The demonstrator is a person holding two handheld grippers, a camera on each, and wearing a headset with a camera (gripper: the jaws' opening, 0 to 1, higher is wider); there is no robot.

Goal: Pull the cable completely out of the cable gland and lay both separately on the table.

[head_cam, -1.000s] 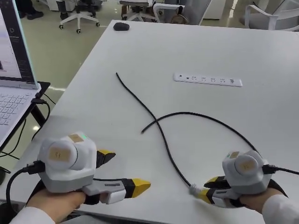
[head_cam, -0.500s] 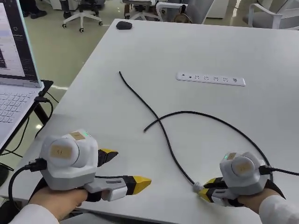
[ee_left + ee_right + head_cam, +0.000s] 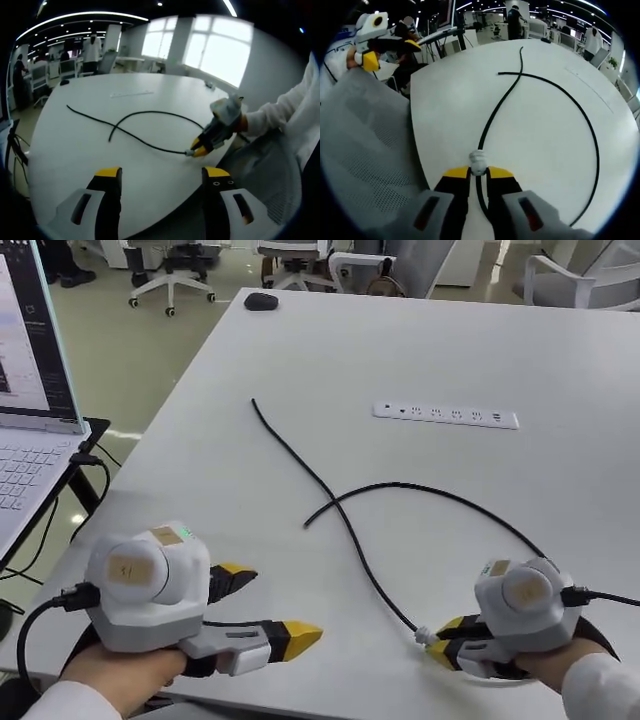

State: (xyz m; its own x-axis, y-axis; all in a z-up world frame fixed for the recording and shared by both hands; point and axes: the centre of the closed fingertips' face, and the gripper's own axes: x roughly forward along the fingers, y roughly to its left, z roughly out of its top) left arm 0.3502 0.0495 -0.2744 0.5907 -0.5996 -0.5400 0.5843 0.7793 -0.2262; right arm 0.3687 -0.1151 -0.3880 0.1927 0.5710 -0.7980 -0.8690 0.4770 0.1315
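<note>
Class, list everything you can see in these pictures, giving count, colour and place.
cable: one, black, looped across the table
cable gland: one, white, on the cable's near end
power strip: one, white, further back on the table
mouse: one, black, far corner
laptop: one, silver, left of the table
table: one, white
left gripper: yellow tips, open, near edge
right gripper: yellow tips, shut on cable gland

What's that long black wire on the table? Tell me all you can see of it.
The thin black cable looks rubber-sheathed and flexible. It lies slack on the white table, curving into a loop that crosses itself once. A small white cable gland is threaded on it, at the tips of the right gripper, whose jaws are closed on the cable.
</note>
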